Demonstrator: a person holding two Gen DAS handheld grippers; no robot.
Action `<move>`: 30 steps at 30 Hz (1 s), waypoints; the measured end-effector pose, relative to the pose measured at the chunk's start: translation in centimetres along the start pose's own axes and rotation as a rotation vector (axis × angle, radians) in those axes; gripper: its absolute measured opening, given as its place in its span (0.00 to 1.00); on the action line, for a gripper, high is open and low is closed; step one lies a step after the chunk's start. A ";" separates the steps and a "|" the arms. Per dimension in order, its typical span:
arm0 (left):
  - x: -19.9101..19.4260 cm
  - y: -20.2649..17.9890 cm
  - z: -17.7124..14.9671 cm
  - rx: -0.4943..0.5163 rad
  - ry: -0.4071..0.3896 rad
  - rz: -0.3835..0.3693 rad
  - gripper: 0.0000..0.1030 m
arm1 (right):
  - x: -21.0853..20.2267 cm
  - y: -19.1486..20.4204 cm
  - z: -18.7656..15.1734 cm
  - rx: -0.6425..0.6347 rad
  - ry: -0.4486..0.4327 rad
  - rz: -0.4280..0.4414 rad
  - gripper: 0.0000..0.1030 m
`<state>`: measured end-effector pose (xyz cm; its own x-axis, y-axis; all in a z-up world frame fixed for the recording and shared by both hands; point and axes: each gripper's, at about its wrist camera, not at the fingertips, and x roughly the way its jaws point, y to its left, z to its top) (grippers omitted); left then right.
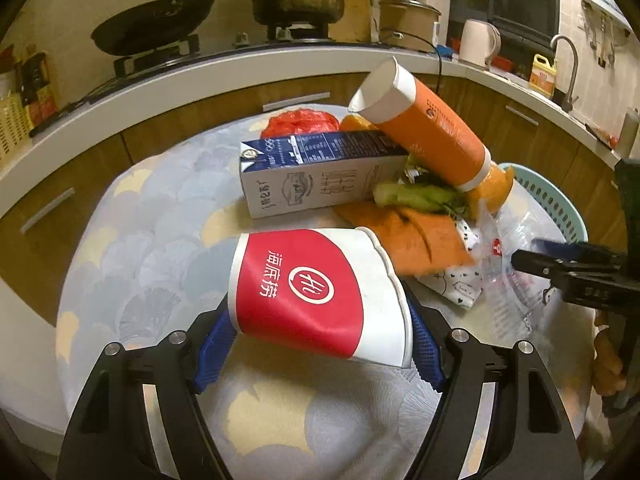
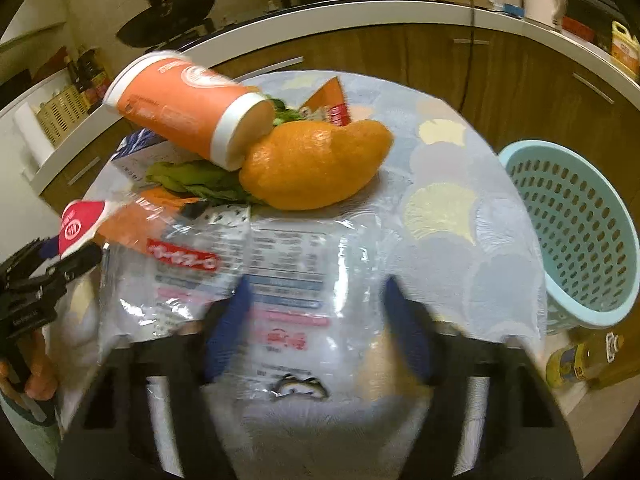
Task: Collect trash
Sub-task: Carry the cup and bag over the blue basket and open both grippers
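My left gripper (image 1: 316, 312) is shut on a red and white paper cup (image 1: 304, 288) that lies sideways between its blue pads, its rim dented. Behind it on the round table (image 1: 140, 240) are a blue and white milk carton (image 1: 312, 176), a tilted orange tube (image 1: 432, 136), green leaves (image 1: 416, 196) and an orange wrapper (image 1: 408, 240). My right gripper (image 2: 317, 284) is down on a clear printed plastic bag (image 2: 288, 264); the film lies flat between its parted blue fingers (image 2: 228, 328). Just beyond the bag sit an orange peel (image 2: 316, 164) and the orange tube (image 2: 188, 108).
A light blue perforated basket (image 2: 576, 232) stands beyond the table's right edge, with a yellow bottle (image 2: 584, 360) below it. A red plastic bag (image 1: 300, 124) lies at the table's far side. A kitchen counter (image 1: 240, 68) with a pan, a pot and a kettle curves behind.
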<state>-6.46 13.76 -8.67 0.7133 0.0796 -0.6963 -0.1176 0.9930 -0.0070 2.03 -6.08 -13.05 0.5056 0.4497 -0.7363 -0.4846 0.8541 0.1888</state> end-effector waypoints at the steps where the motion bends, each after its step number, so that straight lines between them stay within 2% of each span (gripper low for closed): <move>1: -0.1 0.0 0.1 -0.003 -0.001 0.005 0.70 | -0.1 0.0 -0.1 -0.008 -0.003 0.007 0.25; 4: -0.9 0.1 0.0 -0.022 -0.018 0.011 0.70 | -0.7 -0.2 -0.2 0.002 -0.021 0.028 0.12; 7: -2.4 0.3 0.0 -0.046 -0.050 0.012 0.70 | -2.1 -0.4 -0.1 0.007 -0.068 0.032 0.08; 12: -5.1 -1.0 1.1 -0.017 -0.121 -0.005 0.70 | -4.6 -0.2 0.7 -0.009 -0.141 0.026 0.06; 18: -7.0 -3.1 2.5 0.016 -0.182 -0.031 0.70 | -7.6 0.5 1.5 -0.053 -0.228 -0.038 0.06; 23: -7.5 -4.8 3.5 0.042 -0.218 -0.073 0.70 | -9.3 -0.3 2.0 -0.060 -0.266 -0.091 0.06; 30: -6.3 -7.9 5.0 0.074 -0.229 -0.135 0.70 | -11.3 -3.3 2.7 -0.001 -0.309 -0.147 0.06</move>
<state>-6.58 5.84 -0.58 0.8578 -0.0450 -0.5120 0.0341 0.9989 -0.0307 -0.14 -13.21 -3.62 0.7626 0.3795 -0.5239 -0.3911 0.9155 0.0940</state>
